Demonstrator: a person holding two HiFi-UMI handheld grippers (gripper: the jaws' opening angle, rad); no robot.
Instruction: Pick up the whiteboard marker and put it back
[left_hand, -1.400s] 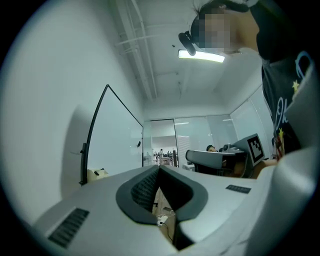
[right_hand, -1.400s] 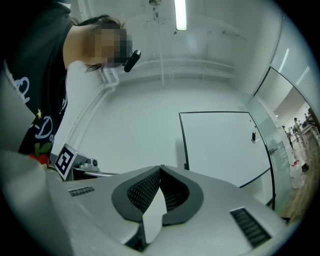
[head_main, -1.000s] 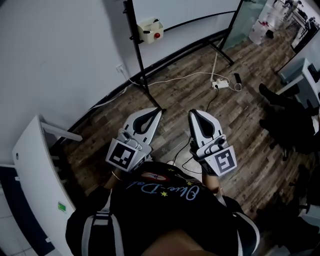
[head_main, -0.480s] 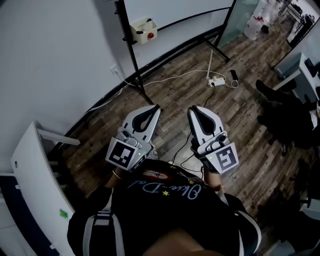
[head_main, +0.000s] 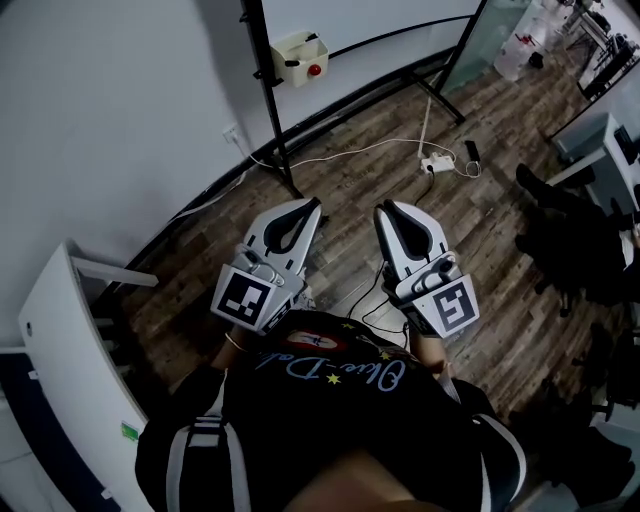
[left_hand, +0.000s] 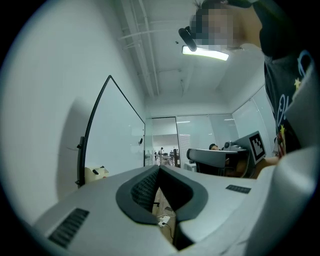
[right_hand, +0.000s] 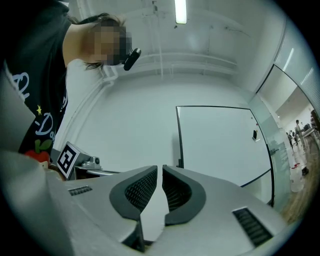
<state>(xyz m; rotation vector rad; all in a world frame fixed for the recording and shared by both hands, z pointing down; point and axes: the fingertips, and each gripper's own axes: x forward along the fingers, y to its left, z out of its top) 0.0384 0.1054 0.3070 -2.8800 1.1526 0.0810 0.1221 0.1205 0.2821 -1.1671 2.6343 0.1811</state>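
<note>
Left gripper: held level in front of the chest. Its jaws are brought together tip to tip, and nothing is seen between them in the left gripper view.
Right gripper: carried just beside the left one and tipped slightly upward. Its jaws are being opened; a slim gap is shown between the ribbed pads, and nothing is held there.
Whiteboard marker: not gripped. A red item in the cream box, well ahead of both sets of fingertips, may be it, but it is too small to be told.
Cream box: hung on the black stand post of the whiteboard, beyond the left fingertips, presumably so that pens are kept beside the board.
Step judged: an approach, with the right jaws probably being readied for the pick.
Hazard: a white cable is laid across the wooden floor below and ahead of the fingertips, so footing should be watched.
</note>
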